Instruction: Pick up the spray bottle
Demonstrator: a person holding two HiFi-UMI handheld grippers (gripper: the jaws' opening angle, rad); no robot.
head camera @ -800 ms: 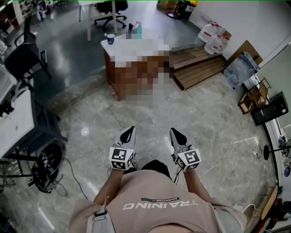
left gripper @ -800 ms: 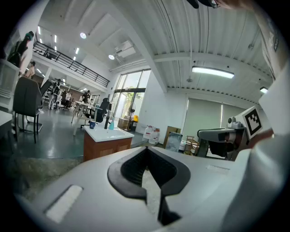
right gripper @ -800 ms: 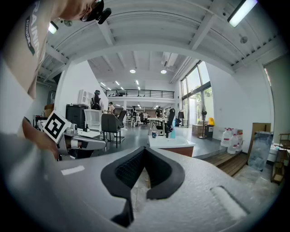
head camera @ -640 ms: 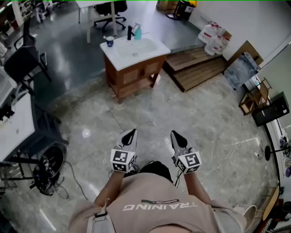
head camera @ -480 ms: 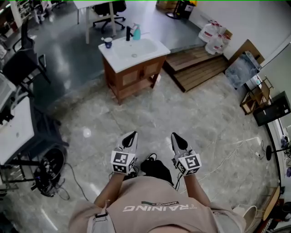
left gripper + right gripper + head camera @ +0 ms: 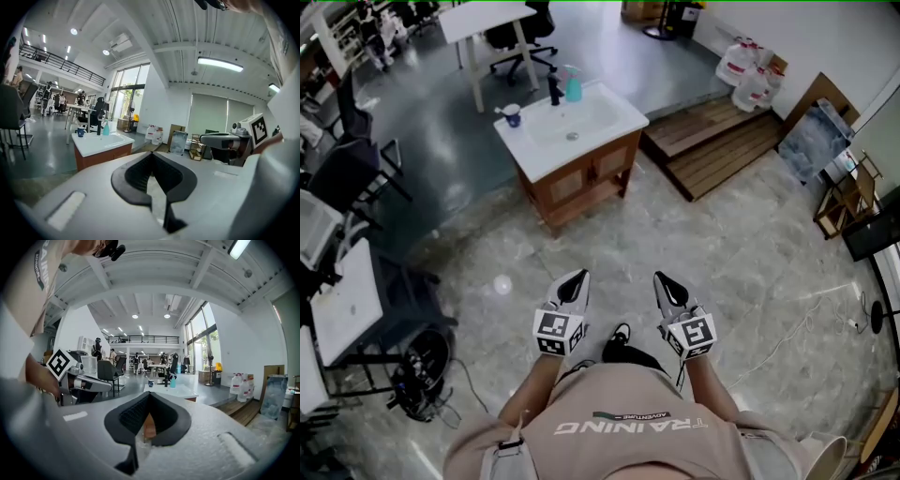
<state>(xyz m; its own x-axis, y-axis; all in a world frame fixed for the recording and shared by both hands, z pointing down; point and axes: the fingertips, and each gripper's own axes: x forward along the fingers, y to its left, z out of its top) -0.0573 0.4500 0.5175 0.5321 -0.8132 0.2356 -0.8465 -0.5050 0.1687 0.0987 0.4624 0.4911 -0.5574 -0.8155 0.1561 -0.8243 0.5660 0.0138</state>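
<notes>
The spray bottle [image 6: 573, 86] is teal with a pale trigger head. It stands upright at the back edge of a white sink top [image 6: 609, 117] on a wooden vanity, far ahead of both grippers. Both gripper views show it small and distant: the spray bottle [image 6: 106, 127] in the left one, the spray bottle [image 6: 173, 381] in the right one. My left gripper [image 6: 573, 284] and right gripper [image 6: 667, 284] are held side by side in front of the person's chest, over the floor. Both are shut and hold nothing.
A black faucet [image 6: 553, 90] stands beside the bottle and a blue cup [image 6: 513, 114] sits at the sink top's left corner. Wooden pallets [image 6: 717, 141] lie to the vanity's right, white jugs [image 6: 748, 80] behind them. Desks and office chairs [image 6: 347, 169] line the left. Cables [image 6: 787, 333] trail on the marble floor.
The vanity and the floor have slid down in the head view as the person steps toward them. Both grippers keep their place in front of the chest, still shut.
</notes>
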